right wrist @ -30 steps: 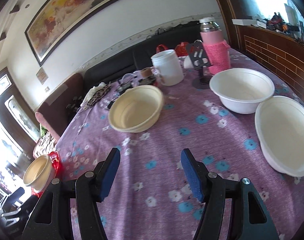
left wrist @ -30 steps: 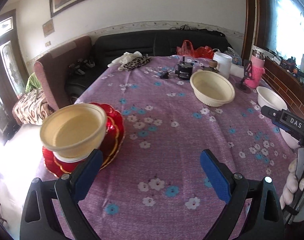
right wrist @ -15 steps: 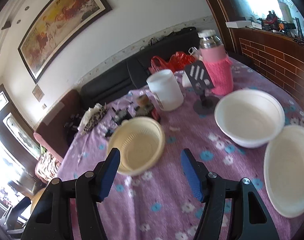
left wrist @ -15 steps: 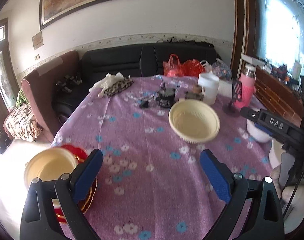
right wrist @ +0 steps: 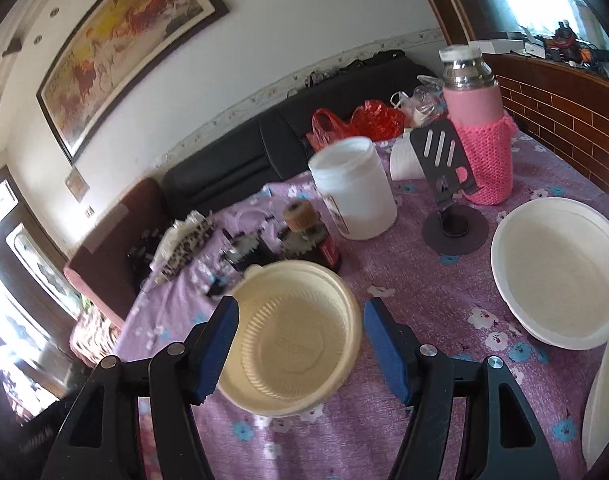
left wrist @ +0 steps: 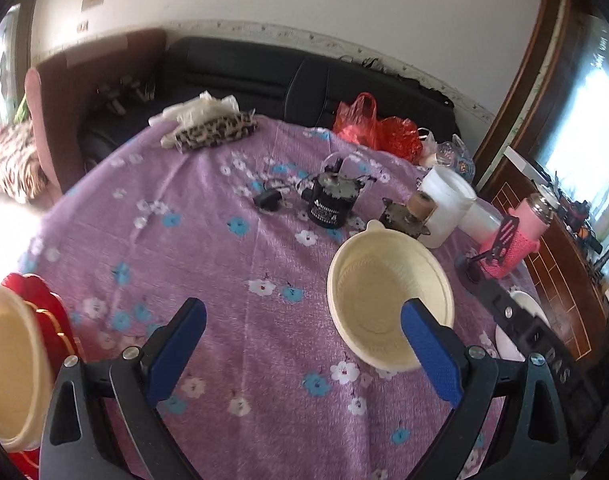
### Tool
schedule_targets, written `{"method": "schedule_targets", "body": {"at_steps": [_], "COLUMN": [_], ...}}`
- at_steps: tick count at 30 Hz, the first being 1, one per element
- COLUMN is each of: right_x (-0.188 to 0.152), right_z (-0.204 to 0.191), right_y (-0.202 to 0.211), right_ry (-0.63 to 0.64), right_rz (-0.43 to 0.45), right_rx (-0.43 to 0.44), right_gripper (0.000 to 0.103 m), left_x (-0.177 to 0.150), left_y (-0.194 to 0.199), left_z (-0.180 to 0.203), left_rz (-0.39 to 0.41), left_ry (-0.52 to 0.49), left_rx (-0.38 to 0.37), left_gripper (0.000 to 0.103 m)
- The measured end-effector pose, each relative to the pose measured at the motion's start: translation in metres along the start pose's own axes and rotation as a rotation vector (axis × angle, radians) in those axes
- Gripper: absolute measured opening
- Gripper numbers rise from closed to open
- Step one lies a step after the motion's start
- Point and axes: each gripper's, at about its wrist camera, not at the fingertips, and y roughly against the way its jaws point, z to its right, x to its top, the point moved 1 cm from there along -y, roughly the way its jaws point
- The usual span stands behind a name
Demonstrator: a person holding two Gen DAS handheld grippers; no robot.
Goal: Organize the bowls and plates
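1. Straddling the cream bowl (right wrist: 294, 340) in the right wrist view, the right gripper (right wrist: 300, 346) has its blue pads spread to either side of the rim; neither pad is seen pressing on it, so it is released, not grasping.
2. The bowl stands upright on the purple cloth (right wrist: 424, 288), between the fingers and a little beyond their tips.
3. Beyond the right finger sits a white bowl (right wrist: 560, 268), well outside the grip; a second white rim (right wrist: 600, 400) shows at the far right edge.
4. Past the fingertips stand a white jar (right wrist: 354, 188), a dark bottle (right wrist: 308, 236), a phone stand (right wrist: 448, 184) and a pink flask (right wrist: 480, 132).
5. The left gripper (left wrist: 302, 344) is spread wide with nothing between its pads, only bare cloth (left wrist: 244, 280).
6. In the left wrist view the cream bowl (left wrist: 388, 300) lies just beyond the right finger, whose pad (left wrist: 428, 352) overlaps its near rim in the picture; I cannot tell if they touch.
7. Outside the left finger, at the edge, another cream bowl (left wrist: 12, 364) rests on red plates (left wrist: 48, 312).
8. The right gripper's black body (left wrist: 532, 332) shows beside the left gripper's right finger.
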Motion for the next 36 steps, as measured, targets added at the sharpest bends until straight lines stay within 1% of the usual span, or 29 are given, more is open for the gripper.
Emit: {"method": "schedule_targets", "body": {"at_steps": [4, 8, 12, 16, 20, 21, 22, 23, 24, 25, 26, 28, 30, 32, 33, 34, 35, 36], "right_x": [-0.007, -0.016, -0.022, -0.027, -0.032, -0.033, -0.034, -0.035, -0.036, -0.037, -0.039, -0.041, -0.044, -0.046, -0.048, -0.050, -0.051, -0.052], "right_z": [0.013, 0.018, 0.019, 0.020, 0.023, 0.023, 0.023, 0.023, 0.023, 0.023, 0.023, 0.022, 0.020, 0.017, 0.014, 0.011, 0.008, 0.007], "right_y": [-0.017, -0.037, -0.050, -0.057, -0.066, -0.068, -0.069, -0.070, -0.073, -0.075, -0.076, -0.079, -0.080, -0.081, -0.082, -0.082, -0.082, -0.081], "right_ry": [0.009, 0.017, 0.022, 0.022, 0.008, 0.007, 0.004, -0.002, -0.008, -0.016, -0.026, -0.040, -0.055, -0.056, -0.051, -0.047, -0.043, -0.039], "right_rz": [-0.025, -0.072, -0.098, -0.119, -0.145, -0.151, -0.156, -0.166, -0.185, -0.202, -0.216, -0.243, -0.268, -0.290, -0.300, -0.307, -0.312, -0.314], "right_rx": [-0.038, -0.049, -0.058, -0.064, -0.053, -0.051, -0.047, -0.035, -0.019, -0.004, 0.007, 0.037, 0.081, 0.111, 0.121, 0.126, 0.129, 0.129], "right_gripper": [0.070, 0.070, 0.070, 0.070, 0.070, 0.068, 0.065, 0.050, 0.033, 0.029, 0.028, 0.025, 0.020, 0.018, 0.018, 0.018, 0.018, 0.018], "left_x": [0.002, 0.002, -0.002, -0.004, -0.008, -0.009, -0.009, -0.010, -0.010, -0.011, -0.011, -0.011, -0.012, -0.012, -0.013, -0.013, -0.013, -0.014], "left_y": [-0.033, -0.056, -0.069, -0.077, -0.081, -0.082, -0.083, -0.084, -0.084, -0.085, -0.085, -0.087, -0.090, -0.092, -0.093, -0.093, -0.094, -0.093], "left_z": [0.000, -0.003, -0.008, -0.015, -0.014, -0.012, -0.012, -0.011, -0.011, -0.010, -0.010, -0.011, -0.012, -0.015, -0.015, -0.015, -0.014, -0.013], "left_rz": [-0.034, -0.055, -0.062, -0.082, -0.080, -0.081, -0.083, -0.085, -0.087, -0.090, -0.094, -0.105, -0.120, -0.128, -0.131, -0.136, -0.143, -0.146], "left_ry": [0.064, 0.072, 0.062, 0.085, 0.065, 0.062, 0.059, 0.056, 0.053, 0.050, 0.048, 0.048, 0.054, 0.060, 0.057, 0.051, 0.041, 0.033], "left_rx": [-0.020, -0.002, 0.022, 0.021, 0.021, 0.019, 0.016, 0.010, 0.004, 0.000, -0.006, -0.024, -0.035, -0.038, -0.037, -0.039, -0.044, -0.043], "left_gripper": [0.098, 0.098, 0.098, 0.098, 0.098, 0.098, 0.097, 0.095, 0.091, 0.086, 0.083, 0.071, 0.063, 0.055, 0.042, 0.025, 0.016, 0.012]}}
